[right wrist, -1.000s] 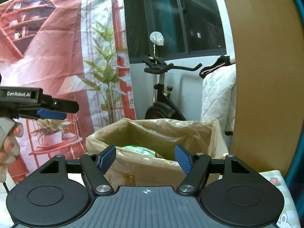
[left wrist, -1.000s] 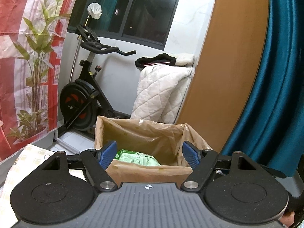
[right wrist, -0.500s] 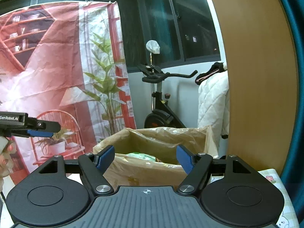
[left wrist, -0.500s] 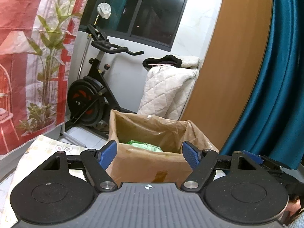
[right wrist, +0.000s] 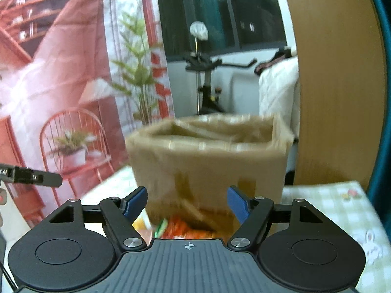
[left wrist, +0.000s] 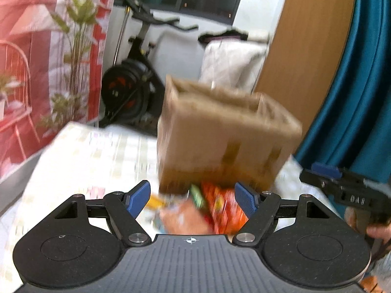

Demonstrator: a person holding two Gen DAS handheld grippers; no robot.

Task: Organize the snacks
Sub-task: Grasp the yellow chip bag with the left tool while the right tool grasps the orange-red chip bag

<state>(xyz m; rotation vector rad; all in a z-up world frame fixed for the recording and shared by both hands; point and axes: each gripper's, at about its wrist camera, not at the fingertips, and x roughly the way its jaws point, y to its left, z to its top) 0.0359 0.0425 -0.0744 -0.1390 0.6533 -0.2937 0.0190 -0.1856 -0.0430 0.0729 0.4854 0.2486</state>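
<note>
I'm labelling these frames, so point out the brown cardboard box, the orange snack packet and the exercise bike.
brown cardboard box (left wrist: 220,131), left wrist view, on its front wall.
orange snack packet (left wrist: 224,207), left wrist view, on the packet's face, between the gripper's fingers.
exercise bike (right wrist: 207,90), right wrist view, on its upright post.

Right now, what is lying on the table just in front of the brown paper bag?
Blurred snack packets in orange and red, with something green and yellow among them, lie at the foot of the brown paper bag. The bag's inside cannot be seen from here.
</note>
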